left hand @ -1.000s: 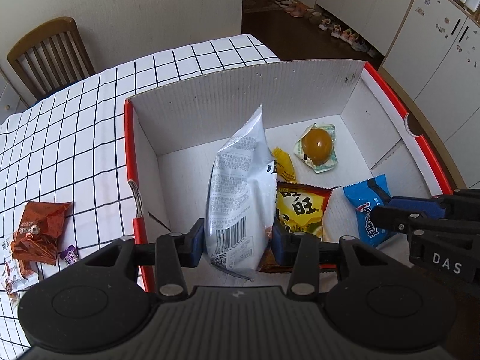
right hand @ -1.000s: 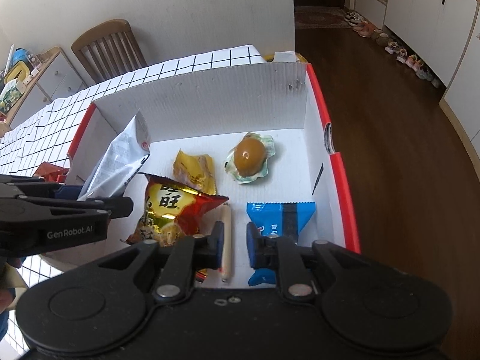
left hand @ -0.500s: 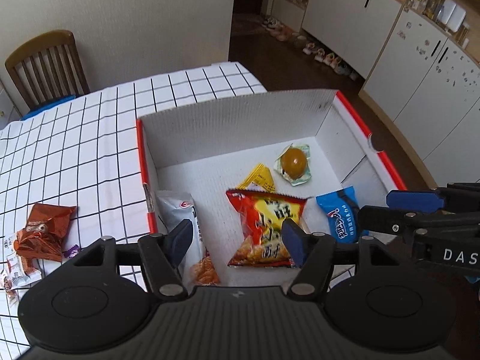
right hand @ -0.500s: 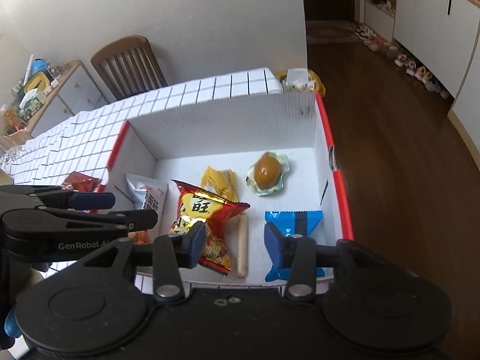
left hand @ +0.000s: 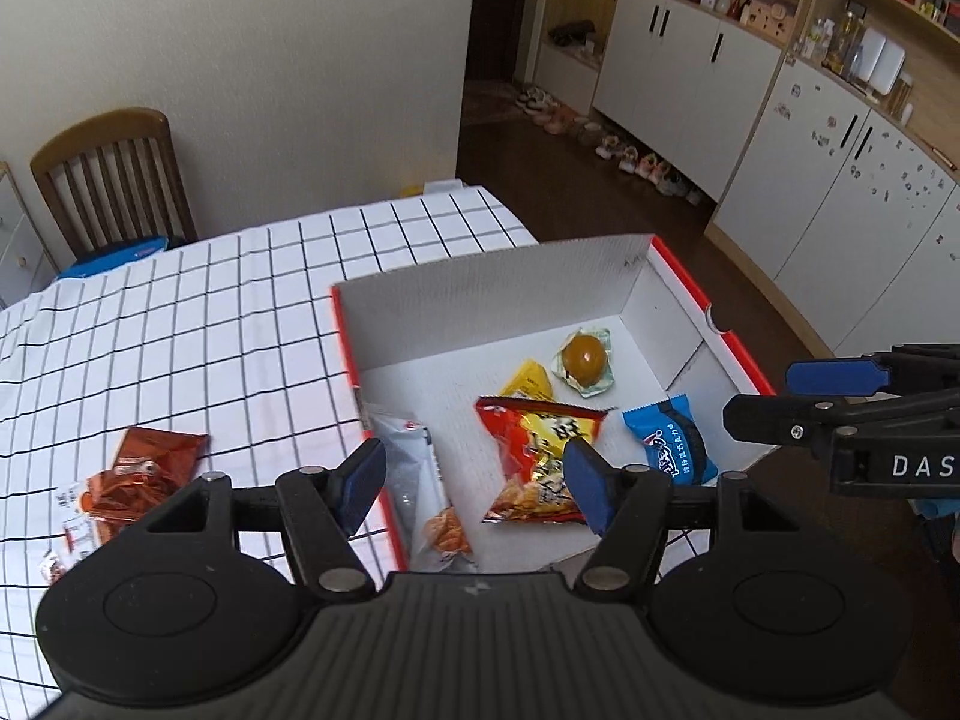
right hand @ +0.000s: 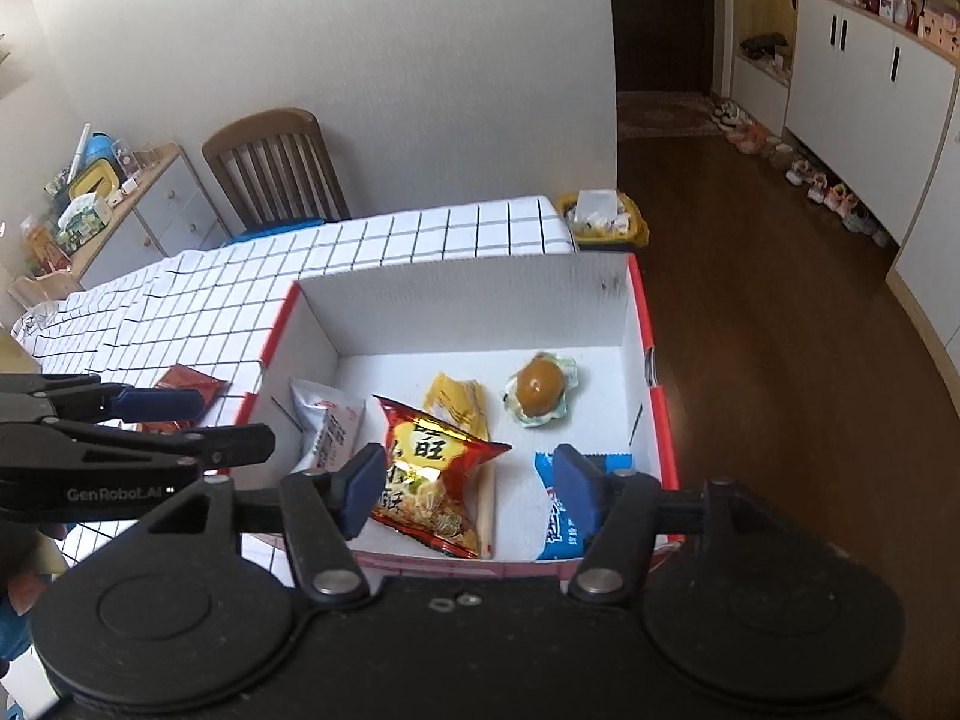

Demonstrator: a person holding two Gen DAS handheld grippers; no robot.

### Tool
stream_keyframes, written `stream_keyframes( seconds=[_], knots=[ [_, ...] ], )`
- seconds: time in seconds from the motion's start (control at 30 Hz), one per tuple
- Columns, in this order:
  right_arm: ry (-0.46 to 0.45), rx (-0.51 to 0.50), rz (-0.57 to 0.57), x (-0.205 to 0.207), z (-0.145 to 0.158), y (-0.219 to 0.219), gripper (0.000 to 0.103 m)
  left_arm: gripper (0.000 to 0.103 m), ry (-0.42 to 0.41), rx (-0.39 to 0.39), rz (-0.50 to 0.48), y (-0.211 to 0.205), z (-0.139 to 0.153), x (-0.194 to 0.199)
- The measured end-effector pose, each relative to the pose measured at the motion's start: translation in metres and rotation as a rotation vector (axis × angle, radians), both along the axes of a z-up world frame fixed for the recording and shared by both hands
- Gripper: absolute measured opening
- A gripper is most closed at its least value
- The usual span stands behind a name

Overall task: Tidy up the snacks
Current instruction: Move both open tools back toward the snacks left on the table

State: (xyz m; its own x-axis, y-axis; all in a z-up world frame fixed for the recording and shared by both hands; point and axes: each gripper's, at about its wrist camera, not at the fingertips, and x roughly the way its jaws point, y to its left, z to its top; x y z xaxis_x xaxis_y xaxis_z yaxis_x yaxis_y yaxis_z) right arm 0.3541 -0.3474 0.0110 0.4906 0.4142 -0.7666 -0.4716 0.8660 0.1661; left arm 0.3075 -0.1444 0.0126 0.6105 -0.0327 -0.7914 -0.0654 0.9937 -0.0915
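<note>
In the box (right hand: pixel 456 294), red bag (right hand: pixel 435 480), blue packet (left hand: pixel 669 438), egg (right hand: pixel 540 390)

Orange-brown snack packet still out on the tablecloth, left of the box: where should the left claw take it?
Grip the orange-brown packet across its crumpled, raised middle, descending from above; it lies flat on the tablecloth, so its edges offer no purchase. The left claw is open and empty.

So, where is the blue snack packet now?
The blue snack packet lies flat inside the box, at its right side, beside the red and yellow bag.
</note>
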Motion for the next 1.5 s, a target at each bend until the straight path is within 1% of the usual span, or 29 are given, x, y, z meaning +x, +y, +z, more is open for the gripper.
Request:
stream_keyframes(
  seconds=[0.1,0.17,0.2,0.23,0.27,0.3,0.33,0.4,0.53,0.67,0.77,1.07,1.33,1.5],
  knots=[
    [-0.005,0.007,0.005,-0.006,0.004,0.005,0.064,0.065,-0.023,0.003,0.006,0.009,0.008,-0.013],
    [-0.01,0.011,0.005,-0.011,0.007,0.01,0.072,0.066,-0.039,0.016,0.006,0.016,0.012,-0.022],
    [-0.014,0.014,0.006,-0.014,0.009,0.013,0.073,0.068,-0.047,0.026,0.005,0.02,0.014,-0.026],
    [-0.019,0.018,0.007,-0.017,0.011,0.016,0.076,0.074,-0.057,0.035,0.007,0.023,0.016,-0.031],
    [-0.025,0.021,0.009,-0.021,0.013,0.019,0.08,0.076,-0.069,0.043,0.008,0.028,0.018,-0.036],
    [-0.034,0.02,0.01,-0.024,0.015,0.023,0.083,0.076,-0.079,0.047,0.008,0.032,0.02,-0.041],
    [-0.045,0.017,0.009,-0.027,0.016,0.027,0.088,0.076,-0.083,0.049,0.007,0.037,0.021,-0.046],
    [-0.059,0.018,0.015,-0.034,0.02,0.037,0.091,0.076,-0.089,0.046,0.007,0.047,0.024,-0.054],
    [-0.084,0.021,0.034,-0.048,0.025,0.06,0.101,0.076,-0.098,0.033,0.026,0.073,0.027,-0.069],
    [-0.103,0.029,0.05,-0.061,0.026,0.085,0.103,0.076,-0.125,0.051,0.059,0.098,0.027,-0.085],
    [-0.11,0.034,0.051,-0.069,0.025,0.103,0.103,0.077,-0.131,0.043,0.083,0.121,0.026,-0.095],
    [-0.077,0.047,0.021,-0.086,0.018,0.149,0.103,0.077,-0.126,0.034,0.121,0.181,0.018,-0.116],
    [-0.056,0.039,0.012,-0.089,0.009,0.186,0.103,0.077,-0.095,0.011,0.17,0.23,-0.002,-0.124],
    [-0.035,0.026,0.013,-0.085,0.002,0.209,0.103,0.077,-0.071,0.005,0.195,0.249,-0.019,-0.125]
  ],
)
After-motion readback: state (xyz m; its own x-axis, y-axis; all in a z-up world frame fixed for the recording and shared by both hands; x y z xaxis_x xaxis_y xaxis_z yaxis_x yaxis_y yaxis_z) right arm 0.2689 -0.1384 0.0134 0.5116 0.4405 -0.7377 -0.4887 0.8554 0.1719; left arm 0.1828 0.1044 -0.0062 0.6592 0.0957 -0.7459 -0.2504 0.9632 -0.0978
